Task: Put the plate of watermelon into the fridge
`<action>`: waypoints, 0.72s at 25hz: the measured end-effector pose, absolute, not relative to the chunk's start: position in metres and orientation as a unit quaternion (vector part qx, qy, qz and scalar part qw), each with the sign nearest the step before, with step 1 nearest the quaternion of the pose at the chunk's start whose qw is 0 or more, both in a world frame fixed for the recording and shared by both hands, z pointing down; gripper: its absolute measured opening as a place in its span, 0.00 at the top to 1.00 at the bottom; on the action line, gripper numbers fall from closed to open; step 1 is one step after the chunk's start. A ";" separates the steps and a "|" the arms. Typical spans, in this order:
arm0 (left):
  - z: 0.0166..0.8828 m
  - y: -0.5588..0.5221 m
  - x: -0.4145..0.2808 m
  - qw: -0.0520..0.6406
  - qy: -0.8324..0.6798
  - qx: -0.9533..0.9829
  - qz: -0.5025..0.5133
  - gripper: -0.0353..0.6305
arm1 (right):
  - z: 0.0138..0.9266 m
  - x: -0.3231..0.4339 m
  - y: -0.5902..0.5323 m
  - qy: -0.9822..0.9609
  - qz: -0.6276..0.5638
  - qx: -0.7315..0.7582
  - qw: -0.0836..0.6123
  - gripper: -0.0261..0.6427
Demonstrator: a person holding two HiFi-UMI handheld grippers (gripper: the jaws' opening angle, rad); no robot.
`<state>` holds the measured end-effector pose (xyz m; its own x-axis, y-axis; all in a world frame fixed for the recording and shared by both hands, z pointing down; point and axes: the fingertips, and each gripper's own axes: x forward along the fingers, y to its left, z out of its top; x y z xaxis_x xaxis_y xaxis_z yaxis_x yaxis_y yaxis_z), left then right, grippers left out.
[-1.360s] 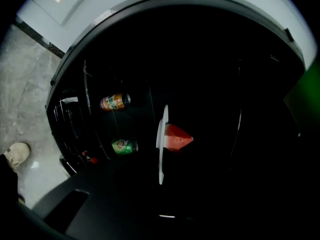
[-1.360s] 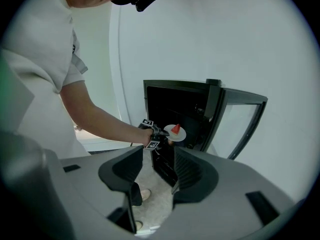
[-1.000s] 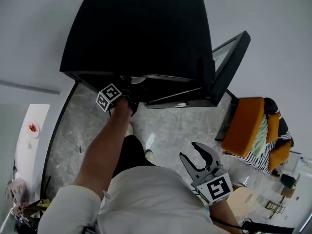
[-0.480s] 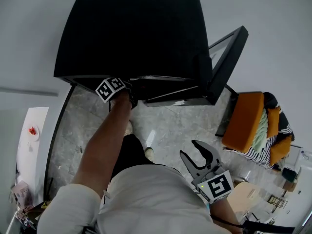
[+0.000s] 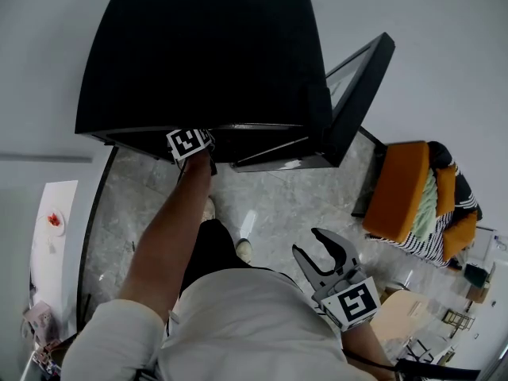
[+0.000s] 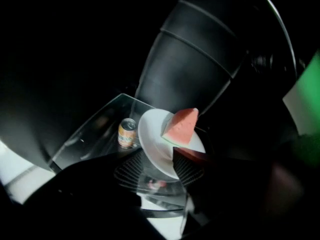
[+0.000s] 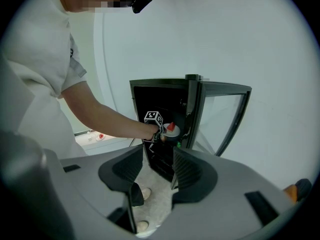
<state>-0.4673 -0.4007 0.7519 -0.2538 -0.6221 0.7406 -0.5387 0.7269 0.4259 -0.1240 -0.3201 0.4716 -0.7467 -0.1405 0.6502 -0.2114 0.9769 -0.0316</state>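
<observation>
The black fridge stands with its glass door swung open. Inside, a white plate carrying a watermelon wedge rests on a glass shelf beside a drink can. My left gripper reaches into the fridge; its jaws are opening, with the plate's near rim between them and the left jaw clear of it. In the head view only its marker cube shows under the fridge's top edge. The right gripper view shows the plate inside the fridge. My right gripper hangs open and empty by my waist.
An orange chair with striped cloth stands right of the fridge door. A white counter with a small red item runs along the left edge. The person's shoes stand on the marble floor in front of the fridge.
The left gripper's marker cube has slid further under the fridge's top edge, deeper inside. The right gripper has stayed in place.
</observation>
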 end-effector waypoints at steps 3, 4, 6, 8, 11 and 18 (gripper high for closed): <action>0.753 -0.394 -0.472 0.469 -0.808 0.357 0.020 0.62 | 0.471 -0.119 -0.320 -0.935 0.055 0.097 0.338 0.67; 0.753 -0.393 -0.473 0.463 -0.811 0.355 0.037 0.62 | 0.470 -0.118 -0.320 -0.936 0.055 0.096 0.334 0.67; 0.752 -0.393 -0.471 0.454 -0.815 0.356 0.058 0.61 | 0.467 -0.116 -0.320 -0.939 0.055 0.095 0.326 0.67; 0.749 -0.398 -0.463 0.452 -0.810 0.370 0.049 0.61 | 0.465 -0.111 -0.319 -0.940 0.055 0.094 0.323 0.67; 0.738 -0.406 -0.445 0.451 -0.799 0.397 0.018 0.61 | 0.462 -0.101 -0.318 -0.942 0.057 0.092 0.318 0.67; 0.701 -0.373 -0.416 0.431 -0.804 0.410 0.011 0.61 | 0.457 -0.073 -0.300 -0.952 0.054 0.062 0.296 0.67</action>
